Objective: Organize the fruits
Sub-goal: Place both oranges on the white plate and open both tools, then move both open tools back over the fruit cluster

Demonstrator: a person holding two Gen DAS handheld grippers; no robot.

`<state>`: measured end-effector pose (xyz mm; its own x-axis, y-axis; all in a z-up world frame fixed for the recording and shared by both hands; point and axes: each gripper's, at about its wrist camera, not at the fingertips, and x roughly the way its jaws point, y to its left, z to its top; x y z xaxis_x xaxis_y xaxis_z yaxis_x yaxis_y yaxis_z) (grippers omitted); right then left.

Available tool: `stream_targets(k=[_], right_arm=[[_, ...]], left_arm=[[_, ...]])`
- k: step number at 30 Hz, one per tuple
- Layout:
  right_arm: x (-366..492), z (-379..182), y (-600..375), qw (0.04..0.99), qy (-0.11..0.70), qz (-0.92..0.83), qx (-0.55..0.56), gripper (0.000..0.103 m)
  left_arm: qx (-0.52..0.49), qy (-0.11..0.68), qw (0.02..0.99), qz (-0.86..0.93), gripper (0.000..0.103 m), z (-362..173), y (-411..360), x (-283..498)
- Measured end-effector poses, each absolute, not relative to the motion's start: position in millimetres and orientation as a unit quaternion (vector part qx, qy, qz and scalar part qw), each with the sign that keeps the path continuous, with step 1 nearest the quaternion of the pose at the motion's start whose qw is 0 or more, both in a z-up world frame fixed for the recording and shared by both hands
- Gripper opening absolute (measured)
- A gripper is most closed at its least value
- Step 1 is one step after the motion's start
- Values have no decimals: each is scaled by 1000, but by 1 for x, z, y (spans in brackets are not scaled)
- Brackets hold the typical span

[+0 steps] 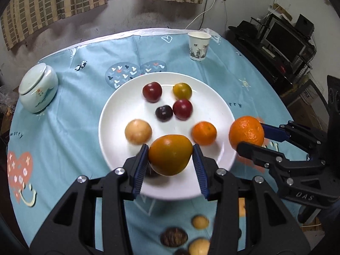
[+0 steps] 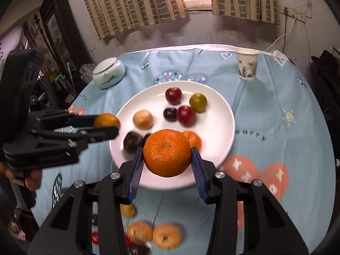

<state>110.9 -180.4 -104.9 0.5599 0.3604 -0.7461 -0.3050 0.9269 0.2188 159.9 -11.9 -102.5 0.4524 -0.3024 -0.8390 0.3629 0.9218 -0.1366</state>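
A white plate (image 1: 119, 114) sits mid-table and holds several small fruits: red plums, a dark plum, a yellow-green fruit, a tan fruit and a small orange (image 1: 204, 133). My left gripper (image 1: 171, 154) is shut on an orange-yellow fruit (image 1: 170, 154) above the plate's near rim. My right gripper (image 2: 167, 154) is shut on a large orange (image 2: 167, 152) above the plate's (image 2: 221, 114) near edge. The right gripper also shows in the left wrist view (image 1: 252, 137), just off the plate's right rim. The left gripper shows in the right wrist view (image 2: 108, 125) at the plate's left rim.
A paper cup (image 1: 198, 45) stands at the back right and a white lidded jar (image 1: 38, 88) at the left. Several loose fruits (image 2: 153, 233) lie on the blue tablecloth near the front edge. A monitor shelf (image 1: 282, 42) stands to the right of the table.
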Motion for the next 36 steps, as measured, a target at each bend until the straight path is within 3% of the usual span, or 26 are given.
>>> stream_targets(k=[6, 15, 16, 17, 18, 22, 28, 36], right_arm=[[166, -118, -178, 876, 442, 184, 55, 46], [194, -134, -188, 861, 474, 169, 78, 47], [193, -134, -190, 861, 474, 166, 78, 51], [192, -132, -192, 864, 470, 165, 81, 65], [189, -129, -194, 870, 458, 162, 88, 71], [175, -107, -196, 886, 428, 160, 79, 74], [104, -91, -190, 885, 415, 201, 68, 74], [-31, -144, -159, 853, 453, 253, -46, 73]], left_arm=[[52, 493, 849, -184, 42, -122, -29, 193], [40, 487, 856, -168, 57, -124, -13, 200], [37, 486, 857, -166, 57, -122, -11, 198], [34, 485, 858, -165, 57, -119, -9, 196], [32, 483, 860, -163, 58, -115, -6, 192], [25, 468, 869, -156, 60, -96, 7, 170], [25, 449, 882, -143, 69, -77, 40, 114], [-4, 490, 863, -122, 71, -103, 78, 34]])
